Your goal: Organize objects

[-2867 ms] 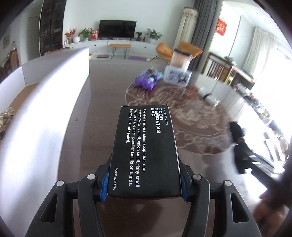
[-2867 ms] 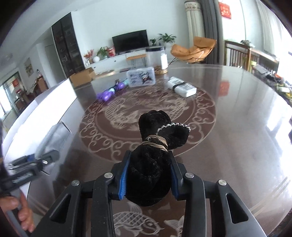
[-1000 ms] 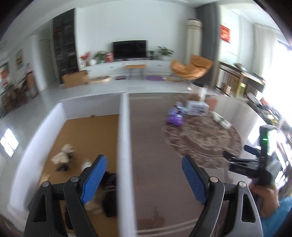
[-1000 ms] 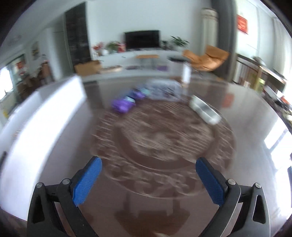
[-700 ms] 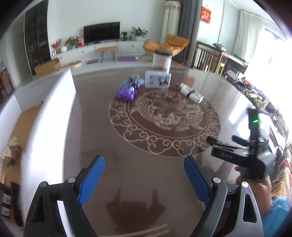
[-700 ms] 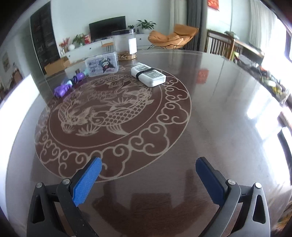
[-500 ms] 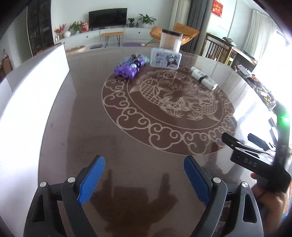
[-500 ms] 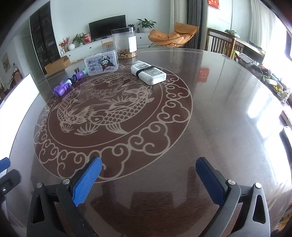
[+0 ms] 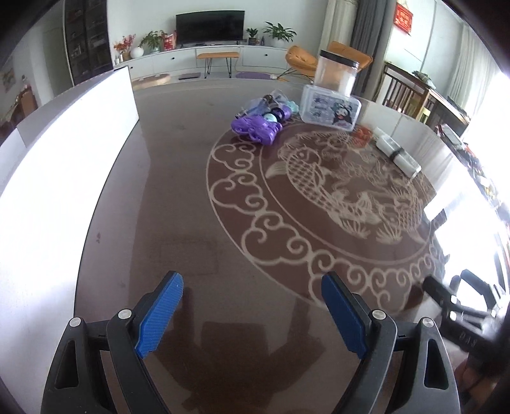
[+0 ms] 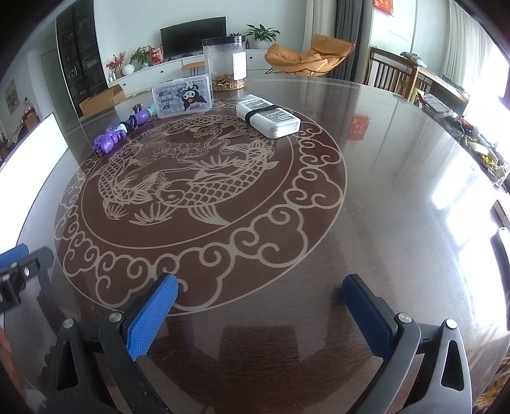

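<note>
Plainly, both hand-held grippers (image 9: 251,312) (image 10: 259,315) gape (nothing between).

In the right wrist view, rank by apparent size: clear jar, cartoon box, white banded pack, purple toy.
1. White banded pack and clear jar: too alike to rank.
2. Cartoon box.
3. Purple toy.

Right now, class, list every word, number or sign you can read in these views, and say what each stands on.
"BOP": on the clear plastic case with the cartoon figure; its smaller print is too small to read.
White packet: printed text, too small.
Tall clear jar: white label, unreadable.
Red wall hanging: characters blurred.
</note>
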{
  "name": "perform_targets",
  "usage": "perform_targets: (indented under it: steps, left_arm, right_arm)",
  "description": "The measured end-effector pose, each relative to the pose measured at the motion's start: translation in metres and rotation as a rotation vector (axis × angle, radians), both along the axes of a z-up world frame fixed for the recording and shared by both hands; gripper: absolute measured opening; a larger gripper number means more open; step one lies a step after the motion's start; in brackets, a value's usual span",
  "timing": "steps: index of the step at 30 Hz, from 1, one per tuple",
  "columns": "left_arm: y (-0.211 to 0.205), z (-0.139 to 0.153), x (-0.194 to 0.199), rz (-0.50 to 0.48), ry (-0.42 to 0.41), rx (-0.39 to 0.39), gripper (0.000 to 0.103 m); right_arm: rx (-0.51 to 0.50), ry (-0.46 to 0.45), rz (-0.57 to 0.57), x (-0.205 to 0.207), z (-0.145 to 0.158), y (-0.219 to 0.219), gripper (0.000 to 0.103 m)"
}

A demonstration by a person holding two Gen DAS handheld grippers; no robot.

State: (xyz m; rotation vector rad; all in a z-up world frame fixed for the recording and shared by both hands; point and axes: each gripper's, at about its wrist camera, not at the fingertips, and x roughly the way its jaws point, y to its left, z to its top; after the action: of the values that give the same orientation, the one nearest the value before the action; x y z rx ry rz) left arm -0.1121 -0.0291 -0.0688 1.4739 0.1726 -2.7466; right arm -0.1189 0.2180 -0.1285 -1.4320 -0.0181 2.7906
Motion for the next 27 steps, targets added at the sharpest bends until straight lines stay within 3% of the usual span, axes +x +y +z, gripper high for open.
perform_targets:
  steps: [5, 8, 13, 20, 22, 24, 27]
  left_arm:
    - [-0.009, 0.014, -0.045, 0.045, 0.028, 0.065, 0.089]
    - [-0.008, 0.020, -0.087, 0.030, 0.058, 0.017, 0.089]
    - [-0.002, 0.009, -0.162, -0.075, 0.003, -0.079, 0.089]
    - [0.017, -0.006, -0.211, -0.146, -0.035, -0.137, 0.089]
    - [0.018, -0.011, -0.215, -0.146, -0.044, -0.138, 0.080]
    - [0.016, -0.009, -0.210, -0.131, -0.019, -0.117, 0.051]
    - [0.017, -0.007, -0.192, -0.082, -0.034, -0.130, 0.046]
  right_arm:
    - [0.000, 0.001, 0.000, 0.000, 0.000, 0.000, 0.103]
    - [0.000, 0.001, 0.000, 0.000, 0.000, 0.000, 0.103]
    - [0.000, 0.001, 0.000, 0.000, 0.000, 0.000, 0.103]
    - [0.000, 0.000, 0.000, 0.000, 0.000, 0.000, 0.103]
    - [0.000, 0.001, 0.000, 0.000, 0.000, 0.000, 0.103]
    - [0.000, 0.000, 0.000, 0.000, 0.000, 0.000, 0.103]
    - [0.000, 0.000, 0.000, 0.000, 0.000, 0.000, 0.103]
